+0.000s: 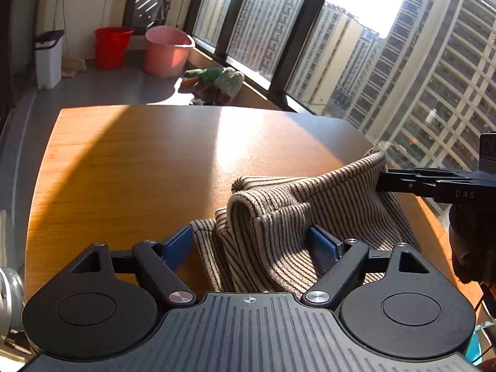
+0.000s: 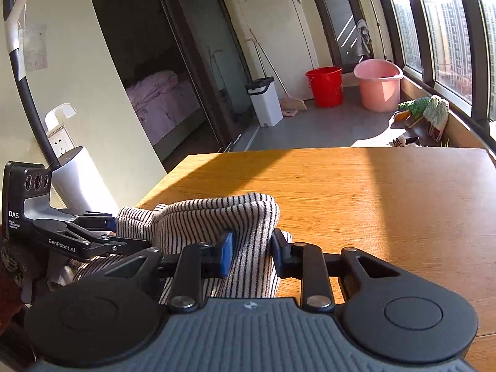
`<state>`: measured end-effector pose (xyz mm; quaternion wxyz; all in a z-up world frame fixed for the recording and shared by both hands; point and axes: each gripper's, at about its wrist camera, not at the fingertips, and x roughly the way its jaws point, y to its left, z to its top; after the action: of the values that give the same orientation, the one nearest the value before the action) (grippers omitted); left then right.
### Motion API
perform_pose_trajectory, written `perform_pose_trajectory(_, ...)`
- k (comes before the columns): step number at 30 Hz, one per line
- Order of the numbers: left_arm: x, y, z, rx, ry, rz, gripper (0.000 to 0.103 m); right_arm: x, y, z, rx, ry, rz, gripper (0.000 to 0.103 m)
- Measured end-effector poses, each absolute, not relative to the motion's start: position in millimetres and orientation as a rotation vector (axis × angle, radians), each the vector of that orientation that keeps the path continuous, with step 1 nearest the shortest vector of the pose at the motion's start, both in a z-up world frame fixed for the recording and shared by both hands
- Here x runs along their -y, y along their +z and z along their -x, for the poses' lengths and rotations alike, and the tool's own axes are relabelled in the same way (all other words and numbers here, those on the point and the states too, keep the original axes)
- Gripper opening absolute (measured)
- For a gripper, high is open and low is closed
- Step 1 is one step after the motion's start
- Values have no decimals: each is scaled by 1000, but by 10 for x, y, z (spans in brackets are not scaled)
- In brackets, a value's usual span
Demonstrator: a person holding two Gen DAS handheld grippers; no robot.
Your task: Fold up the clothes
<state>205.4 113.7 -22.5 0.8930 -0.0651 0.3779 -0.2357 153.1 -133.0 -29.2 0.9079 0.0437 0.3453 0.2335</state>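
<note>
A beige garment with thin dark stripes (image 1: 297, 217) lies bunched at the near edge of a wooden table (image 1: 139, 161). My left gripper (image 1: 254, 245) is open, its blue pads (image 1: 178, 243) wide apart, with the cloth lying between them. In the right wrist view the same garment (image 2: 210, 217) sits between the pads (image 2: 228, 252) of my right gripper (image 2: 251, 252), which are closed on a fold of it. The right gripper also shows in the left wrist view (image 1: 384, 181) pinching the cloth's raised corner. The left gripper shows at the left of the right wrist view (image 2: 108, 226).
Beyond the table stand a red bucket (image 1: 111, 46), a pink bucket (image 1: 167, 51), a white bin (image 1: 48, 59) and green slippers (image 1: 214, 77) by the window. A white vacuum stand (image 2: 77, 179) is left of the table. The table's far half is bare wood.
</note>
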Motion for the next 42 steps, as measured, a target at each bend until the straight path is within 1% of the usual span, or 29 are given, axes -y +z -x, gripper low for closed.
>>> perform_pose_trajectory(2,-1154,-172,-2044,-778,-473,126,87,1312,-299,-1604,-701,457,-108,27)
perform_pose_trajectory(4,-1171,-56,-1989,-748,-460,92,84,1337,-400,-1667,-721,448,-155,28)
perform_pose_trajectory(6,-1182,143,-1909,-694,-487,55,82,1375,-428,-1677,-721,445,-187,31)
perform_pose_trajectory(8,-1176,333,-1831,-640,-536,33,83,1385,-455,-1657,-715,440,-185,36)
perform_pose_trajectory(10,-1096,485,-1793,-597,-599,18,84,1386,-481,-1649,-715,434,-194,38)
perform_pose_trajectory(11,-994,546,-1789,-581,-636,-14,87,1375,-480,-1646,-713,430,-192,38)
perform_pose_trajectory(13,-786,534,-1817,-588,-677,-89,92,1352,-476,-1641,-710,422,-187,38)
perform_pose_trajectory(15,-552,364,-1917,-652,-711,-175,92,1324,-428,-1585,-693,414,-165,38)
perform_pose_trajectory(17,-366,107,-2059,-744,-684,-284,91,1325,-339,-1483,-668,416,-150,41)
perform_pose_trajectory(18,-338,23,-2107,-764,-676,-313,96,1340,-283,-1407,-658,426,-154,42)
perform_pose_trajectory(19,-359,-13,-2151,-771,-683,-300,98,1365,-228,-1324,-654,440,-169,48)
perform_pose_trajectory(20,-398,-26,-2197,-785,-691,-259,98,1402,-181,-1230,-657,456,-193,57)
perform_pose_trajectory(21,-453,-36,-2241,-795,-683,-220,98,1438,-136,-1136,-661,474,-217,62)
perform_pose_trajectory(22,-476,-44,-2243,-794,-673,-203,98,1473,-105,-1042,-667,503,-239,69)
perform_pose_trajectory(23,-519,-62,-2227,-794,-668,-186,98,1499,-92,-946,-678,528,-256,75)
perform_pose_trajectory(24,-540,-78,-2217,-793,-665,-174,98,1525,-83,-854,-691,552,-274,77)
perform_pose_trajectory(28,-650,-121,-2178,-790,-652,-106,98,1625,-210,-689,-828,586,-380,78)
perform_pose_trajectory(32,-659,-101,-2161,-785,-621,-77,98,1679,-480,-687,-935,573,-543,77)
perform_pose_trajectory(33,-659,-98,-2157,-785,-616,-73,98,1666,-526,-717,-944,573,-577,77)
perform_pose_trajectory(35,-668,-87,-2123,-787,-603,-61,97,1621,-591,-788,-948,582,-629,73)
perform_pose_trajectory(37,-683,-70,-2092,-792,-593,-47,97,1550,-589,-882,-933,591,-639,71)
perform_pose_trajectory(42,-778,-70,-1939,-810,-588,24,95,1328,-487,-1143,-883,559,-538,71)
